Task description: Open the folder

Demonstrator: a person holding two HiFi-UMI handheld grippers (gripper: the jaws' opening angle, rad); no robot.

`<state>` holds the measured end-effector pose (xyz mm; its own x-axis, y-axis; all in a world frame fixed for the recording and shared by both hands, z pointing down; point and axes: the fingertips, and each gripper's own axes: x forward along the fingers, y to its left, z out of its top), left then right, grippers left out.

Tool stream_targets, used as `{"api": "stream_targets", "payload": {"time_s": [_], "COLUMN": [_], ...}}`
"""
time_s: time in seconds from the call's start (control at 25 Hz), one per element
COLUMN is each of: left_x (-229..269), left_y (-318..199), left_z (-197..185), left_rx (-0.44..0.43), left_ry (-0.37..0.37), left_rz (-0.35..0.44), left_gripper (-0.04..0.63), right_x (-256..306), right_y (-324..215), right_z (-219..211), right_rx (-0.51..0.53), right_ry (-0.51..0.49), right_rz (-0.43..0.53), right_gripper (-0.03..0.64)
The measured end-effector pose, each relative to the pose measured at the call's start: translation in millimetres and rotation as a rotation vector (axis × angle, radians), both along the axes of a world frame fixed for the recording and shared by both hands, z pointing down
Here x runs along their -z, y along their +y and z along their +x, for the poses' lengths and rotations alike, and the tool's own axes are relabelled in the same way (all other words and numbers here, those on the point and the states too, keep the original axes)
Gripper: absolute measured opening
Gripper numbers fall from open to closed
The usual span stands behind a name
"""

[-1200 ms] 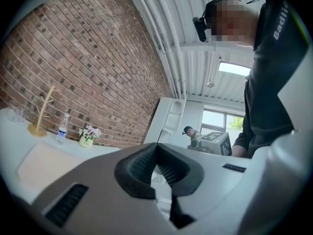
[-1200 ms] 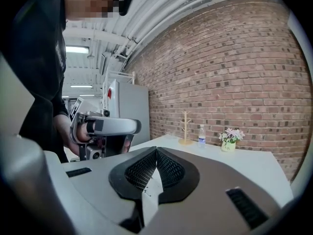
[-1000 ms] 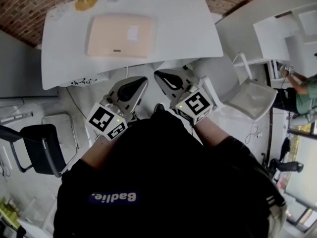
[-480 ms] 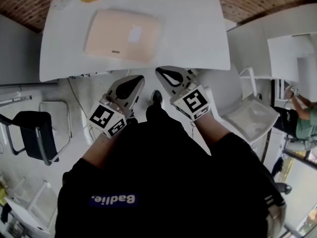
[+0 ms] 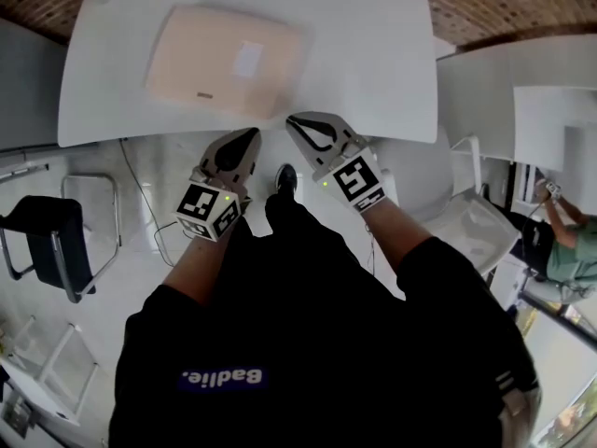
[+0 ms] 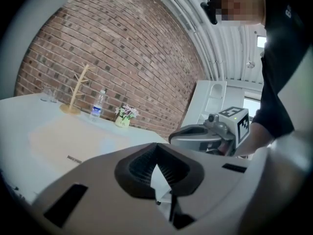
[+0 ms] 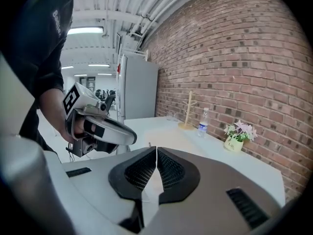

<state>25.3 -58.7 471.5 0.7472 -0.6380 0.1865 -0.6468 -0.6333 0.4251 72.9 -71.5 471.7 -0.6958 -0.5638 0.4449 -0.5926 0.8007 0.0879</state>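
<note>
The folder (image 5: 224,56) lies flat and closed on the white table (image 5: 373,54), in its left half as the person sees it. It is a pale beige rectangle. Its long axis runs across the table from left to right and is turned a little, so that the right end comes somewhat nearer to the person. One long edge faces the person, and on this edge there is a small dark mark; a white label sits near the middle of the cover.

Both grippers are held in front of the table's near edge, and neither one touches the folder. The left gripper (image 5: 250,136) points toward the table, with its tip just short of the edge, below the folder's right part. Its jaws are pressed together at the tips and they pinch nothing. The right gripper (image 5: 294,120) is just beside it and reaches the table's edge, near the folder's right near corner. Its jaws are closed too, with only a thin line between the pads, and nothing is between them.

At the far side of the table, before the brick wall, stand three things in a row — a wooden stand (image 6: 76,94), a bottle (image 6: 98,109) and a small flower pot (image 6: 124,116). A black chair (image 5: 47,241) stands on the floor to the person's left.
</note>
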Motion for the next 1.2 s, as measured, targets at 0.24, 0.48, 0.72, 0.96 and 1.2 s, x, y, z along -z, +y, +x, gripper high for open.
{"api": "stream_targets", "payload": {"time_s": [0.24,0.48,0.72,0.96,1.2], "left_x": [-46,-81,-108,-122,-124], "left_y": [-21,-35,-40,-43,-45], "left_z": [-3,2,9,9,13], "left_rx": [0.055,0.104,0.120,0.133,0.127], "left_ry": [-0.050,-0.078,-0.100,-0.106,-0.105], "left_rz": [-0.021,-0.060,-0.088,-0.116,-0.111], "left_gripper": [0.002,0.002,0.002,0.002,0.002], "right_x": [-34,-73,-107,-130,-144], "right_y": [-13,-24,-29,-30,-28], "right_z": [-2,4,2,-4,-6], "right_rx": [0.070,0.141,0.244,0.357,0.489], "right_ry": [0.098,0.210,0.355,0.501,0.653], "right_rz": [0.006,0.024,0.069,0.147,0.272], "right_gripper": [0.031,0.032,0.032,0.063,0.114]}}
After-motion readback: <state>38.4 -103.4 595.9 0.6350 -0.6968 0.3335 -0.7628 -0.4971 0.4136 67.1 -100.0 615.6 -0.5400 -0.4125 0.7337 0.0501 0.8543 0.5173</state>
